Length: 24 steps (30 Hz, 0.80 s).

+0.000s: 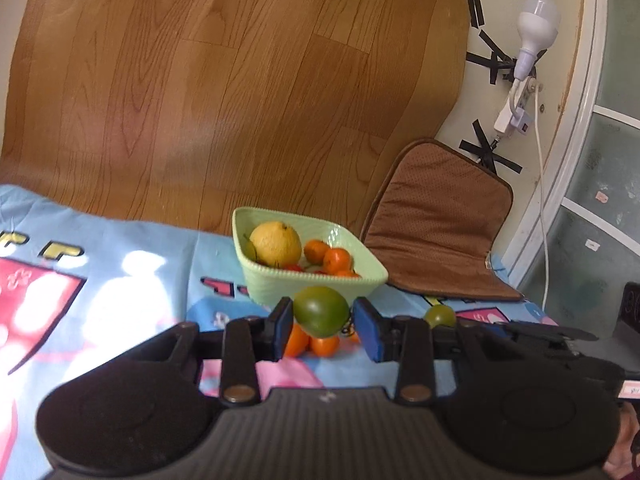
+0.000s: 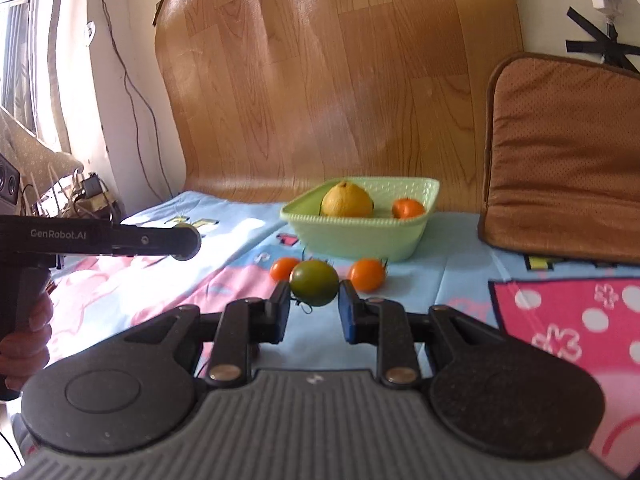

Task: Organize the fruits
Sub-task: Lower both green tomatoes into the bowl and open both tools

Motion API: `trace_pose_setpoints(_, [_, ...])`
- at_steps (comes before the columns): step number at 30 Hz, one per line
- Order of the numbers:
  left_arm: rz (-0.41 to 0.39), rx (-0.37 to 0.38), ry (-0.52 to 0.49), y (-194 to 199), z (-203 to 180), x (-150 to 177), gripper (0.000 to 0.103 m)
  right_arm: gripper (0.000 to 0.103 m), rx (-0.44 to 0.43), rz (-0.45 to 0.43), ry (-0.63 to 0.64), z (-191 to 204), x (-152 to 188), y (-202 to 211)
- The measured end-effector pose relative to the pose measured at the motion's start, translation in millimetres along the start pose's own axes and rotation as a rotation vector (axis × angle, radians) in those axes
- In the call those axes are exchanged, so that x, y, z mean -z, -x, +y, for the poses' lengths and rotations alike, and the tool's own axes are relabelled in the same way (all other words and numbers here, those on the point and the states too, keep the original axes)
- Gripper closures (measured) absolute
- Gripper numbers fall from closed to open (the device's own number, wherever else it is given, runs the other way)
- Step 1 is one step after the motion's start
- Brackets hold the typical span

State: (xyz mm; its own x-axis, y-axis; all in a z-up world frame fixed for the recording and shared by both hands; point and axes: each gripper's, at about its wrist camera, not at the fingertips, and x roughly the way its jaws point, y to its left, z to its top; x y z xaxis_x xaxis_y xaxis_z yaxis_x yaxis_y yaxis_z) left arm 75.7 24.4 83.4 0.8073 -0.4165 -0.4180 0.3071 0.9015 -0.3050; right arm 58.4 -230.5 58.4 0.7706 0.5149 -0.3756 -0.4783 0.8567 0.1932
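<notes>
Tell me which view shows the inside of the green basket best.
Left wrist: it looks down into the basket, showing the yellow fruit and several oranges. Right wrist sees it side-on; the wall hides most contents.

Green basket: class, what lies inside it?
Inside the green basket sit a large yellow citrus and small orange fruits, with something red beneath. The near wall hides the bottom.

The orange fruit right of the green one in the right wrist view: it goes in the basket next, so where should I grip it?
Grip the orange fruit across its round middle, coming from above; the basket stands close behind it.
</notes>
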Motion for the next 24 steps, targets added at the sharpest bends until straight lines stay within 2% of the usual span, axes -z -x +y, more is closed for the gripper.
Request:
trace_pose_setpoints(5, [0.037,-0.005,0.007,-69.8,6.5,-34.0,0.069,0.074,0.031,-0.001,0.004,-24.2,-31.0,-52.9])
trace_pose_setpoints(9, [0.088,-0.036,0.004,-113.8,13.6,-38.3,0.069,0.074,0.04,0.017,0.012,-35.8,-41.8,-87.8])
trace_pose_setpoints(13, [0.127,-0.066,0.017,-139.3,23.1,-35.4,0.068,0.073,0.053,0.057,0.025,-42.9,-40.9,-113.6])
trace_pose_setpoints(17, [0.12,-0.094,0.009,-141.8,24.3,-34.4,0.064,0.07,0.062,0.066,0.016,-43.7,-39.5,-122.2])
trace_pose_setpoints(24, [0.037,-0.057,0.017,-88.9,20.8,-35.8,0.064,0.07,0.045,-0.009,-0.042,-41.1,-37.8,-74.3])
